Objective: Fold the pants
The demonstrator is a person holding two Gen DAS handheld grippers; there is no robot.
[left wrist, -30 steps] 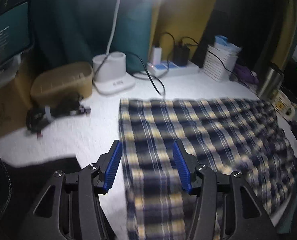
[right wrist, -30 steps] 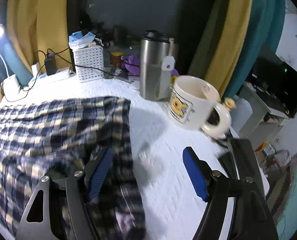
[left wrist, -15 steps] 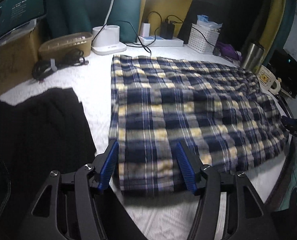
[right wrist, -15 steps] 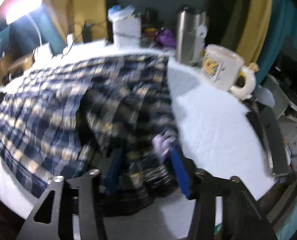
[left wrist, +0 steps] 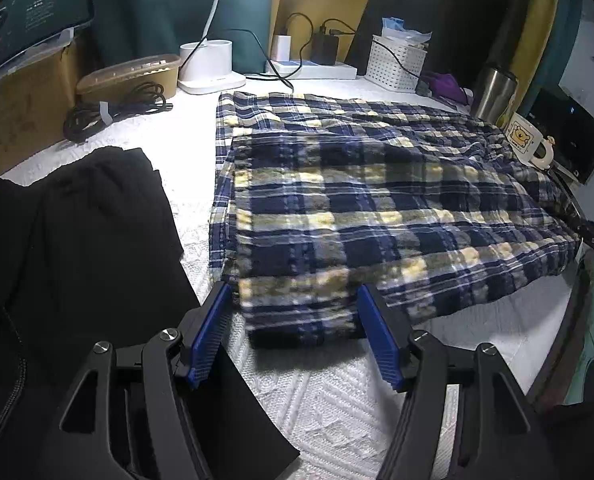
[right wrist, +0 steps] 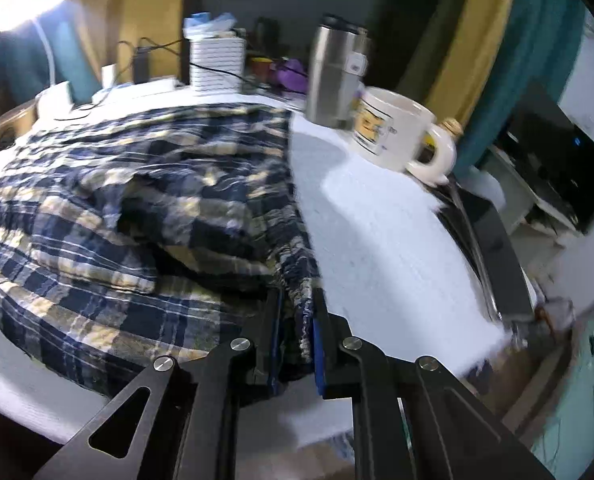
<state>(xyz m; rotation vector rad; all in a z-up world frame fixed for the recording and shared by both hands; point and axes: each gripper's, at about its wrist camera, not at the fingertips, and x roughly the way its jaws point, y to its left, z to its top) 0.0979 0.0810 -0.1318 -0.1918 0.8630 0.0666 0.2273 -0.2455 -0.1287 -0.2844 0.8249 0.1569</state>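
The blue, yellow and white plaid pants [left wrist: 369,208] lie spread on the white quilted table. In the left wrist view my left gripper [left wrist: 295,330] is open, its blue pads either side of the near hem, which lifts between them. In the right wrist view my right gripper [right wrist: 297,332] is shut on the gathered waistband edge of the plaid pants [right wrist: 137,216] at the table's right side. The fabric bunches and folds over beside it.
A black garment [left wrist: 77,248] lies left of the pants. At the back stand a lamp base [left wrist: 209,64], a power strip [left wrist: 313,70], a white basket [left wrist: 397,62], a steel tumbler [right wrist: 337,76] and a mug [right wrist: 397,132]. A coiled cable [left wrist: 113,110] lies back left.
My left gripper pulled back to the near hem, still open. My right gripper closed on the waistband edge and dragged it so the fabric bunched.
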